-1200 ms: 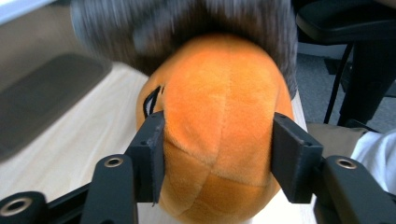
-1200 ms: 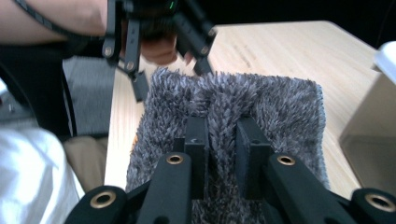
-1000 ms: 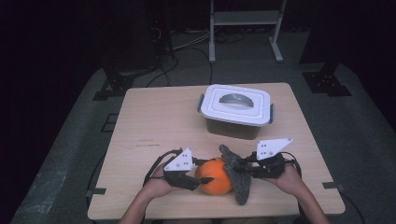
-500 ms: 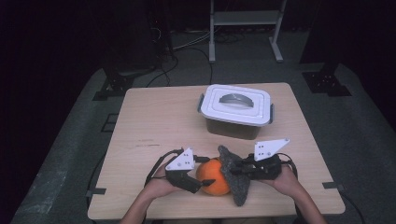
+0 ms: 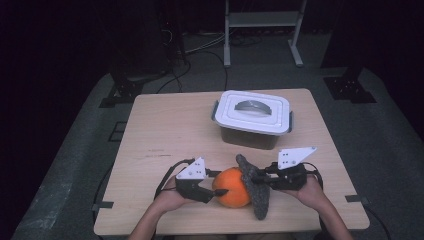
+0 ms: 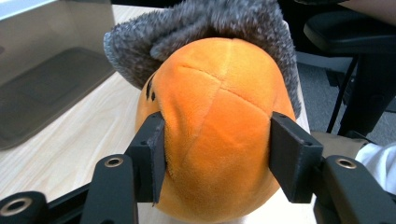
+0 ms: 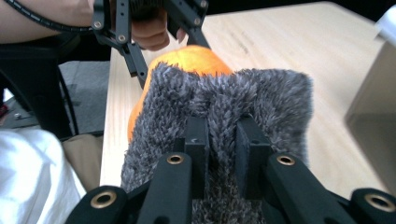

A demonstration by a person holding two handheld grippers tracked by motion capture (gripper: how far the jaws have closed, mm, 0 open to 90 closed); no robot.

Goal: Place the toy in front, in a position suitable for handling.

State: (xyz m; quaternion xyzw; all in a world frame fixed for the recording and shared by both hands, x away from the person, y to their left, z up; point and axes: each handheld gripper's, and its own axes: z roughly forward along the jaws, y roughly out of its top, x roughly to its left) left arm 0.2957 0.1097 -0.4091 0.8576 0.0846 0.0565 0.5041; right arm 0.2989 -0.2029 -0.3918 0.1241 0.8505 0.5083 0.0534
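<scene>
An orange plush ball (image 5: 233, 187) rests on the wooden table (image 5: 165, 135) near its front edge. My left gripper (image 5: 220, 192) is shut on it, and in the left gripper view both pads (image 6: 156, 158) press into the orange plush ball (image 6: 219, 126). A grey furry cloth (image 5: 254, 187) drapes over the ball's right side. My right gripper (image 5: 255, 179) is shut on a fold of it; in the right gripper view the grey furry cloth (image 7: 224, 112) is pinched between the jaws, with the orange ball (image 7: 187, 58) behind it.
A clear plastic box with a white handled lid (image 5: 252, 111) stands at the back centre of the table. A metal stand (image 5: 260, 20) and cables lie on the dark floor beyond. A person's hands hold both grippers at the front edge.
The ball, the cloth and both grippers have shifted slightly left along the front edge. Both grips are unchanged.
</scene>
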